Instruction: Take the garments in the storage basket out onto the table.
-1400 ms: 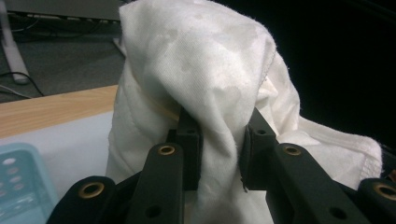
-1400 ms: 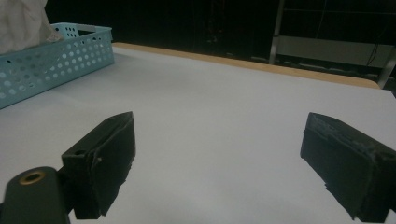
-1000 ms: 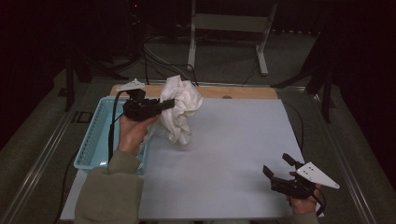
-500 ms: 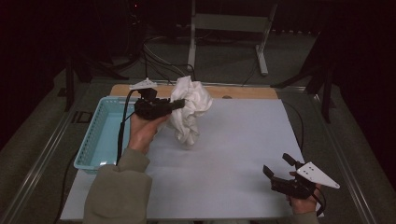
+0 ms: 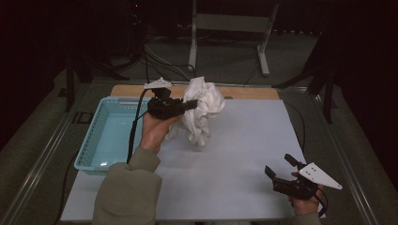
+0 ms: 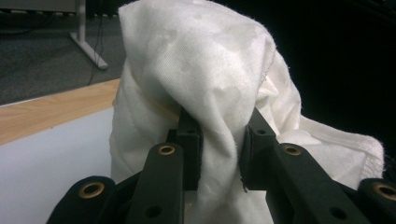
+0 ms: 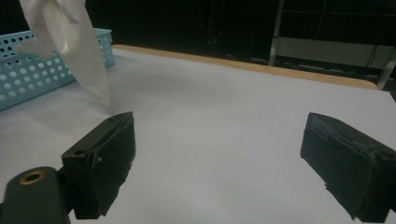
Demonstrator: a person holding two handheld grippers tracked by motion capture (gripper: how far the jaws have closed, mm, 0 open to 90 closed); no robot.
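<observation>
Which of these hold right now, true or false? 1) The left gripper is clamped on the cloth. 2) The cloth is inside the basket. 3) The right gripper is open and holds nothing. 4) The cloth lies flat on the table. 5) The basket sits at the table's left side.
1) True: the left gripper has its jaws closed on a fold of the cloth.
2) False: the cloth hangs from the left gripper, to the right of the basket.
3) True: the right gripper has its jaws spread apart with bare table between them.
4) False: it is bunched and lifted, hanging down from the jaws.
5) True.
</observation>
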